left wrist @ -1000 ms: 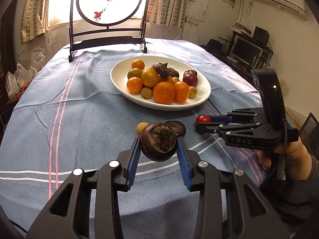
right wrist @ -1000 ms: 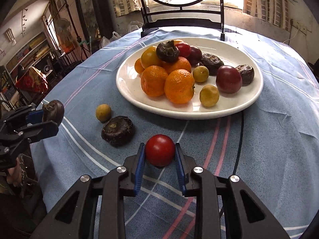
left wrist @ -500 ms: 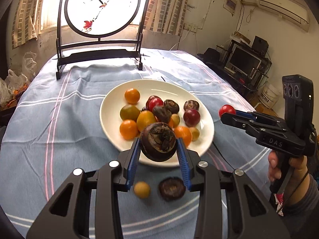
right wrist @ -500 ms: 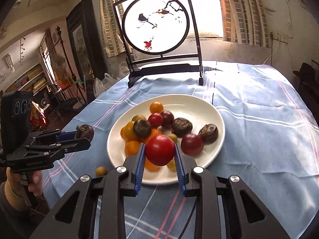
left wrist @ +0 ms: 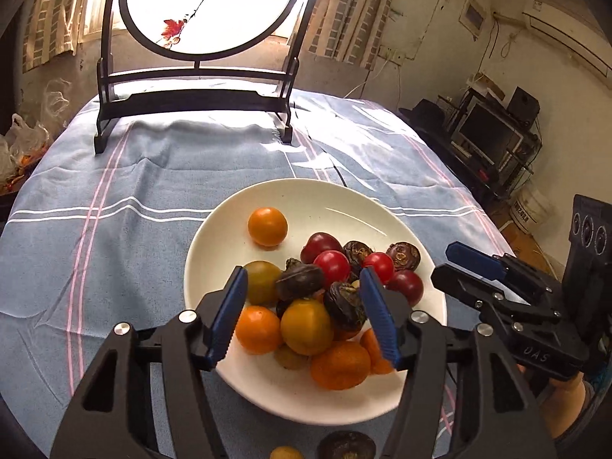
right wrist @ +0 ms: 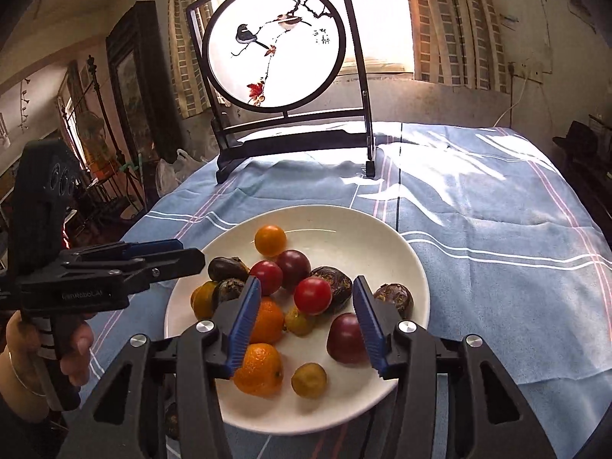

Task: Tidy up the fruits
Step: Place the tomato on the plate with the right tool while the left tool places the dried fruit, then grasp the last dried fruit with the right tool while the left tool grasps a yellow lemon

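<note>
Two fruits look freshly dropped: the dark brown, rough-skinned water chestnut [left wrist: 344,304] and the glossy red cherry tomato [right wrist: 312,295] both sit on the heap in the wide white ceramic plate [left wrist: 306,199], since that's where everything's being gathered. The left claw [left wrist: 302,315] hovers over the pile and its jaws have just been opening, pads off the fruit. Same for the right claw [right wrist: 306,321]: spread apart, nothing gripped. One more dark chestnut [left wrist: 346,445] and a small yellow fruit [left wrist: 285,452] sit on the blue striped tabletop [left wrist: 114,229] by the plate's near rim, probably next.
</note>
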`<state>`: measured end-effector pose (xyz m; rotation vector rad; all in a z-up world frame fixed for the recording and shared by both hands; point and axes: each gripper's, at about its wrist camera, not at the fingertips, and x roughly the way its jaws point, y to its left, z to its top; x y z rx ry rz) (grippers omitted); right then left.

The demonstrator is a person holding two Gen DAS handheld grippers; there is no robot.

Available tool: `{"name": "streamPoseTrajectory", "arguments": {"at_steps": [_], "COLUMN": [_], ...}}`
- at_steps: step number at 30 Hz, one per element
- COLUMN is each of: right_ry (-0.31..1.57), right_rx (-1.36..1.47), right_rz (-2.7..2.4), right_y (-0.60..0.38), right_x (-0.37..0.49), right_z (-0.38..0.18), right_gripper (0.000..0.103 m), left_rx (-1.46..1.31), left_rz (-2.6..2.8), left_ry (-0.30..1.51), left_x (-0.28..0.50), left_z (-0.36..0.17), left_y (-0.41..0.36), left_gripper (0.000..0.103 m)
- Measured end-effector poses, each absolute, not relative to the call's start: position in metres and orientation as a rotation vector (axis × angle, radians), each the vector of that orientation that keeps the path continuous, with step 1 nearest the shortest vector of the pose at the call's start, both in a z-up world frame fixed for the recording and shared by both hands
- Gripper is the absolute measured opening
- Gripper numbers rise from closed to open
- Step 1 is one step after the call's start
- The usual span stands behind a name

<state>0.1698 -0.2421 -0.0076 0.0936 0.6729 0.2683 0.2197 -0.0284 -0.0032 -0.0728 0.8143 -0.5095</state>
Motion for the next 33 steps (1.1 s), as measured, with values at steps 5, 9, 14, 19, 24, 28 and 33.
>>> {"name": "streamPoseTrajectory", "arguments": {"at_steps": [5,9,14,19,24,28,33], "right_ry": [0.695,0.748,0.819,0.876,0.945,0.880,0.834], "right_rx": [0.062,-0.003,-0.103,-0.153,-0.121,-0.067,0.062], "right_rz": [0.344,0.459,0.504,0.468,0.474,0.432,0.386], "right_y": [-0.232,-0.199,-0.156,-0.134,-0.127,-0.148,-0.201], "right_x": [0.121,0.087,0.079,0.095,0.102,0.089,0.067], "right_z": [-0.015,-0.031,-0.052,-0.065,-0.075,-0.064,-0.053], "right_gripper": [0.050,0.050,0.050,0.053,0.043,0.043,0.043], "left_rx": [0.023,0.089,0.086,0.107,0.091,0.108,0.152], "left_rz": [-0.547,-0.532,-0.478,-0.460,-0.467,-0.478,-0.479], "left_ry": [0.805,0.842,0.881,0.911,0.909,0.905,0.909], "left_x": [0.165,0.129,0.114,0.113,0.113,0.111,0.113], "left_z": [-0.010,-0.036,-0.056,-0.067,-0.068,-0.067,-0.071], "left_y": [-0.015,0.000,0.020,0.025,0.026,0.016,-0.008], "left_gripper": [0.063,0.063,0.063,0.063,0.063,0.063,0.063]}}
